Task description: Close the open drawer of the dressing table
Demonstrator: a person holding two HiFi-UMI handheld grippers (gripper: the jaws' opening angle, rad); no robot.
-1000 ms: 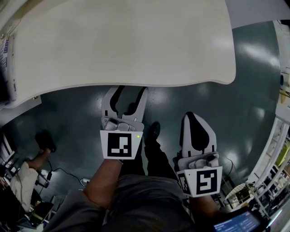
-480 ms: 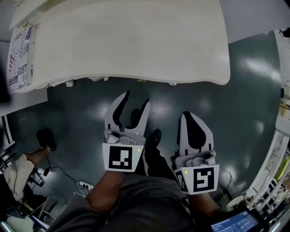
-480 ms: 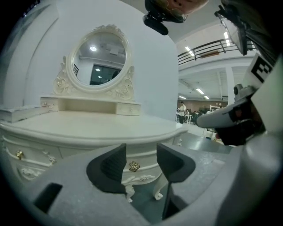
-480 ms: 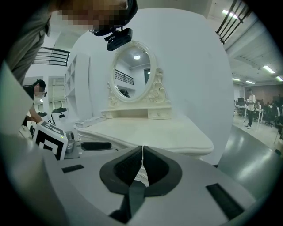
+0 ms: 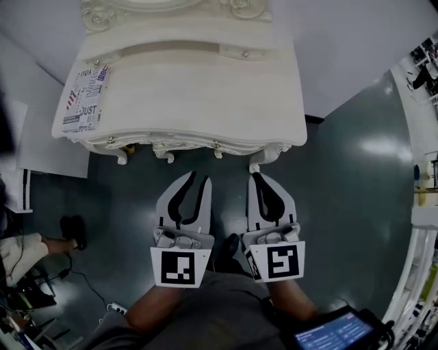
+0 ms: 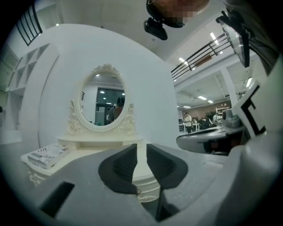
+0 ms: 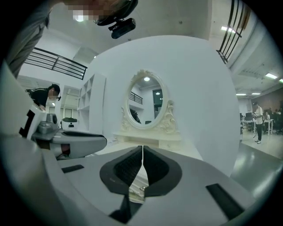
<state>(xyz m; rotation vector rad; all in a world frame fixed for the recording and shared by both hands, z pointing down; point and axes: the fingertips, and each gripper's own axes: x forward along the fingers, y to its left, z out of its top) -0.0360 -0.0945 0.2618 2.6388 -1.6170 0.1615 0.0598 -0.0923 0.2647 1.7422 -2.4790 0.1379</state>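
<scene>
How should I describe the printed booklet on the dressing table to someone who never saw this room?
Find the cream dressing table with the oval mirror, against the white wall. At the left end of its top lies a booklet. It alone carries dark print and stripes; everything around it is plain cream.

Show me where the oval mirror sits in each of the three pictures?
Head view: the mirror is at the top edge, left of centre; only its carved frame shows, seen from above.
Left gripper view: the mirror is left of centre, above the jaws.
Right gripper view: the mirror is near the centre, above the jaws.
Shared landmark: the dressing table on which it stands.
</scene>
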